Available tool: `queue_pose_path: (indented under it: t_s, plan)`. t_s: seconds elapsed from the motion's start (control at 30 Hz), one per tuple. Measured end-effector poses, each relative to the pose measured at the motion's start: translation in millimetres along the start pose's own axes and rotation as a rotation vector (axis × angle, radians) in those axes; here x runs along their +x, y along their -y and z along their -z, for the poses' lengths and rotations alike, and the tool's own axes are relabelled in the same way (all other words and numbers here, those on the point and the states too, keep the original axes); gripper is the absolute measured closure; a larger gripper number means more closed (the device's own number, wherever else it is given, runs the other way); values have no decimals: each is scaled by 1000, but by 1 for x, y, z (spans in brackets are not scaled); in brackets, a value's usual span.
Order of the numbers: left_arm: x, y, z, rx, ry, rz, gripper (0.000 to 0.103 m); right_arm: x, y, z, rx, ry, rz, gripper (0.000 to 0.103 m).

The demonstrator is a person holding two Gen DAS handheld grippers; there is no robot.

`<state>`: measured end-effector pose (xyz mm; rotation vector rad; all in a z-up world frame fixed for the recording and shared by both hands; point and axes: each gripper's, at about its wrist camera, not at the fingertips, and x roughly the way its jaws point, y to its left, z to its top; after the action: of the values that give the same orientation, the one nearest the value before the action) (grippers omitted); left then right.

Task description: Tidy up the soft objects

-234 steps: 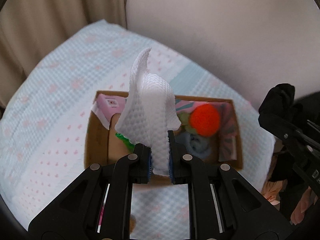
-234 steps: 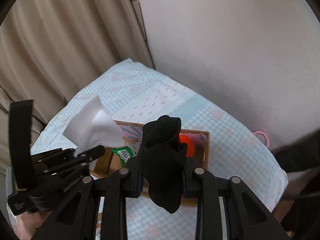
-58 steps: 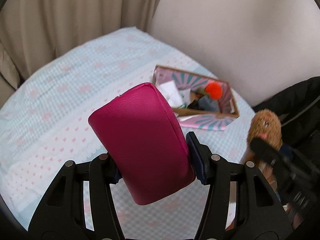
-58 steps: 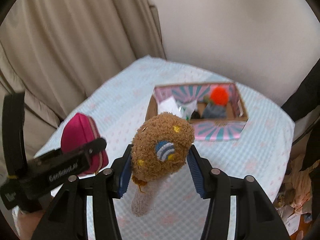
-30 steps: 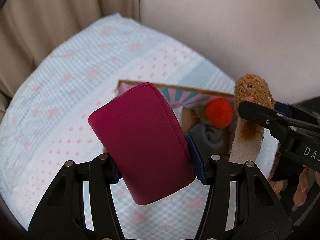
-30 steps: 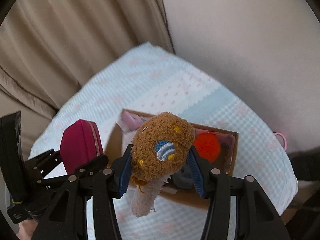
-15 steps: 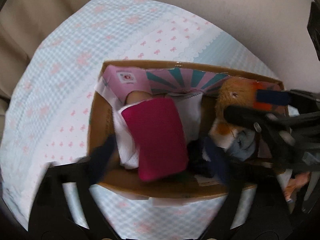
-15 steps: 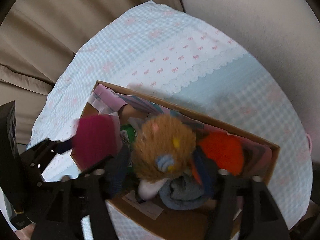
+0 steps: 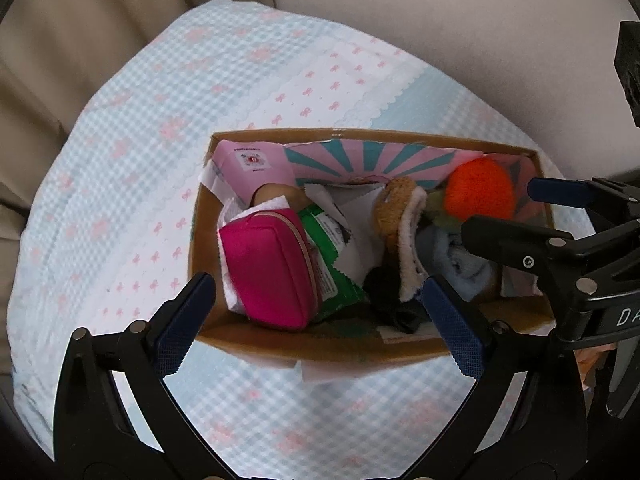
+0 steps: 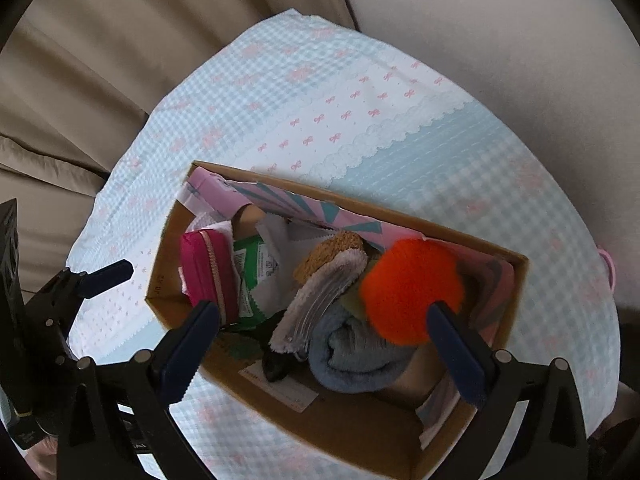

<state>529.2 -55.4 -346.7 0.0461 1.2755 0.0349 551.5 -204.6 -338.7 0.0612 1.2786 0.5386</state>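
Magenta pouch (perhaps touching the box wall) below both wide-open, empty grippers.

Black sock half under plush toy

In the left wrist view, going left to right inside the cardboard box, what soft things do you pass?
Magenta zip pouch → green packet → brown plush toy → rolled blue towel, with the orange pom-pom above it.
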Motion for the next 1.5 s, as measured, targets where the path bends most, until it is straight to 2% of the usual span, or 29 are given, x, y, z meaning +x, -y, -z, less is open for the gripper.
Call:
queue_pose_path:
  t_s: [0.17,0.33,0.57,0.7,0.77,0.97,1.17,1.5]
  plan:
    - [-35,0,8,16,39,10,0,-31,-10,10,24,51,8,0]
    - [-94,-9,24,6,118,32,0,-89,-35,28,36,148,57,0]
    - [-201,-27,64,10,298,62,0,-188,-90,73,60,336,183,0]
    - [-258,-43,91,-39,398,110,0,-243,-128,111,83,448,247,0]
    - [-292,-51,112,-61,476,130,0,-264,-143,129,88,493,280,0]
    - [-363,-59,159,-73,643,93,0,-313,-191,182,57,626,368,0]
    - [-401,-60,191,-53,725,69,0,-342,-223,223,28,755,444,0]
    - [-420,-58,225,-35,782,51,0,-357,-238,261,63,820,473,0]
